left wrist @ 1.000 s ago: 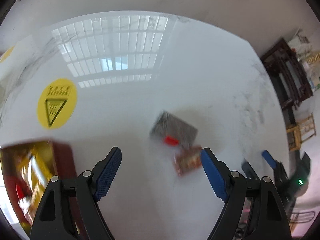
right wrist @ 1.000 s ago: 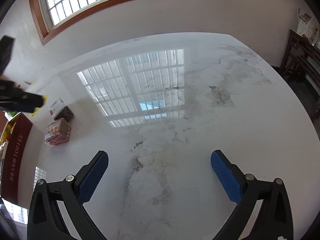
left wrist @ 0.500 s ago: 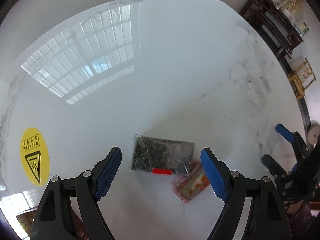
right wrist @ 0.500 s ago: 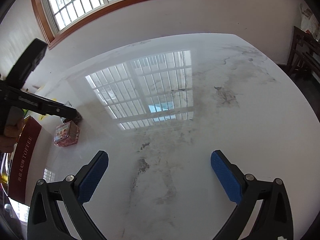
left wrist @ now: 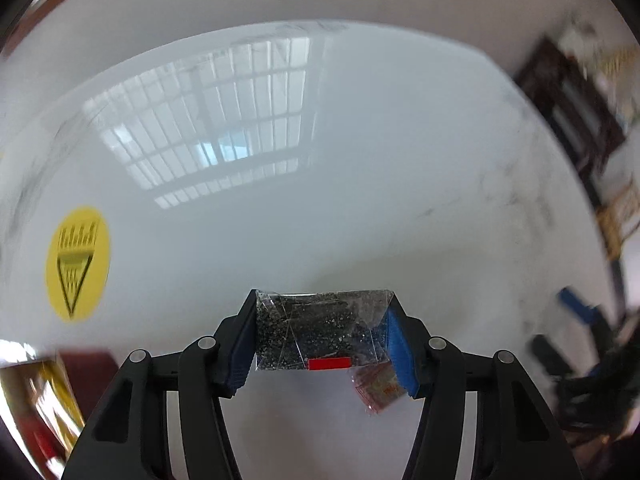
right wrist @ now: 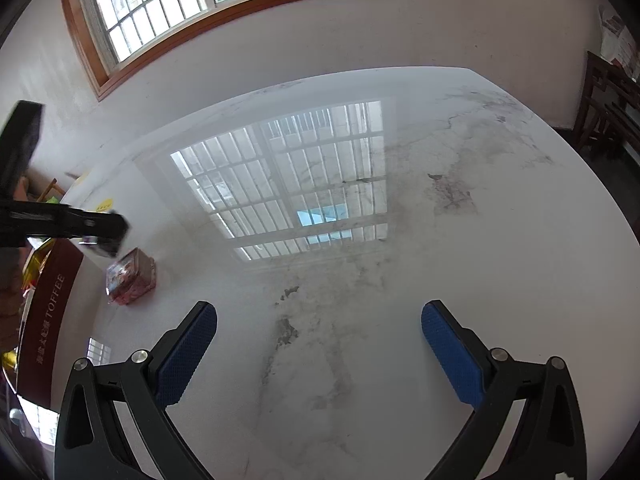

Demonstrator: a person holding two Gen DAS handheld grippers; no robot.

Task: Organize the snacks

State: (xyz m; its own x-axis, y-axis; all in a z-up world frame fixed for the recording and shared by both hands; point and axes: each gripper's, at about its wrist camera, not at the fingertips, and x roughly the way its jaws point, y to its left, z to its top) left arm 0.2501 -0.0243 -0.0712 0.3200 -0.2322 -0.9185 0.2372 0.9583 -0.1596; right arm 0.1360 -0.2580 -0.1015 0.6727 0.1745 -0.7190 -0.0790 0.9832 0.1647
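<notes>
Pickup step: my left gripper [left wrist: 324, 332] clamps the clear dark snack bag [left wrist: 320, 330] just above the desk [left wrist: 360, 200]; right gripper [right wrist: 320, 344] hangs open, empty. Next, I judge, the red box [right wrist: 48, 312].

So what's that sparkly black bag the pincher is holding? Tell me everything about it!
The clear plastic packet is a flat, crinkly rectangle full of dark, speckled bits, with a small red label on its lower edge. It lies crosswise in the left tool, whose blue pads squeeze its two short ends. Behind its right corner a reddish wrapped snack lies on the glossy white table.
</notes>
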